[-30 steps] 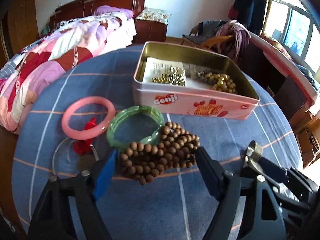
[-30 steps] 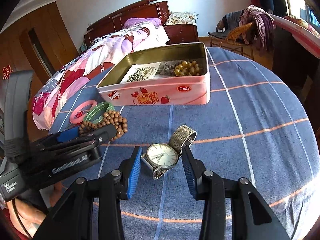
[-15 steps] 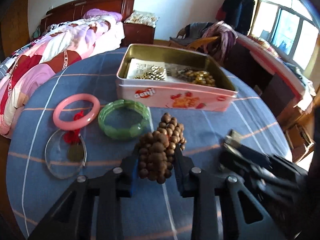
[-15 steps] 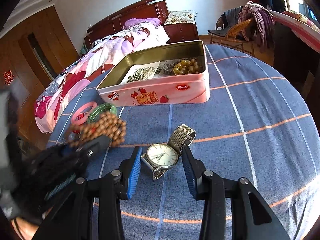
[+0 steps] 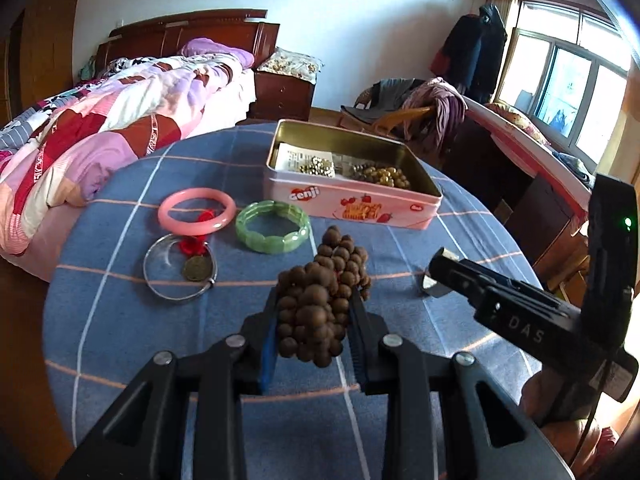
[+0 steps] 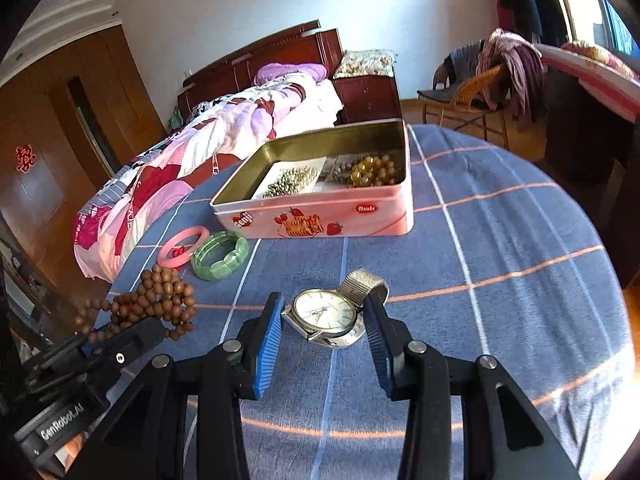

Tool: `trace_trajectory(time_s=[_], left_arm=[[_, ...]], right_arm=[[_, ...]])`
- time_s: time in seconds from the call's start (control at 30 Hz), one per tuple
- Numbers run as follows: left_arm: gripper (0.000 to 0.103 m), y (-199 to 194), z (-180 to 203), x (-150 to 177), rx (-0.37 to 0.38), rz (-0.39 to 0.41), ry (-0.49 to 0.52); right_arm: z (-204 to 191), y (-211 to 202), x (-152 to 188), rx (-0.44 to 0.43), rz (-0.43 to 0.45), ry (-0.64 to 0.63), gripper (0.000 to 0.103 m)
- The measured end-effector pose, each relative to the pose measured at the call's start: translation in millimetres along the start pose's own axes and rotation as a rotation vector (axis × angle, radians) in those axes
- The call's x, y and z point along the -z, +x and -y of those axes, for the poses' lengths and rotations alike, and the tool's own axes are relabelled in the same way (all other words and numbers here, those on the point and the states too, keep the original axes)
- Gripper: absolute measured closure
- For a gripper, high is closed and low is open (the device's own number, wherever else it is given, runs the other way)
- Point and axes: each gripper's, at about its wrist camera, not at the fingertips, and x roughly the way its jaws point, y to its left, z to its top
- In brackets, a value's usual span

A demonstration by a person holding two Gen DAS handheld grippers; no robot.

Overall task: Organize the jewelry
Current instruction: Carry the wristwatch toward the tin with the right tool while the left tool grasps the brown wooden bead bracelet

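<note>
Above the tablecloth (image 5: 120, 288), my left gripper (image 5: 314, 344) has just clamped & lifted the wooden beads (image 5: 320, 304), so pink tin (image 5: 352, 212) comes next; right gripper (image 6: 322, 340) pinches the watch (image 6: 326, 314).

left gripper (image 5: 314, 322) clamping wooden beads (image 5: 320, 300) | pink tin (image 5: 352, 178) beyond

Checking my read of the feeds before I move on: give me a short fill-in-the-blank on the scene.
1. The left claw is shut on the brown wooden ____.
2. The wristwatch sits between the fingers of the ____ claw.
3. The green bracelet lies beside the ____ bangle.
4. The pink tin stands with its lid ____.

Missing words: beads; right; pink; off
</note>
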Motion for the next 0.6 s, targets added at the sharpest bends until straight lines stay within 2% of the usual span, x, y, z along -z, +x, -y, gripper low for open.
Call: trace_trajectory(time_s=[0.33, 0.6], left_arm=[[0.071, -14.8, -1.3, 0.2, -0.002, 0.035, 0.005], [0.071, -19.1, -0.6, -5.2, -0.020, 0.051, 0.006]], right_arm=[[-1.8, -26.7, -2.4, 0.018, 0.032, 0.006, 0.061], [-10.9, -51.9, -10.6, 0.036, 0.108, -0.034, 0.061]])
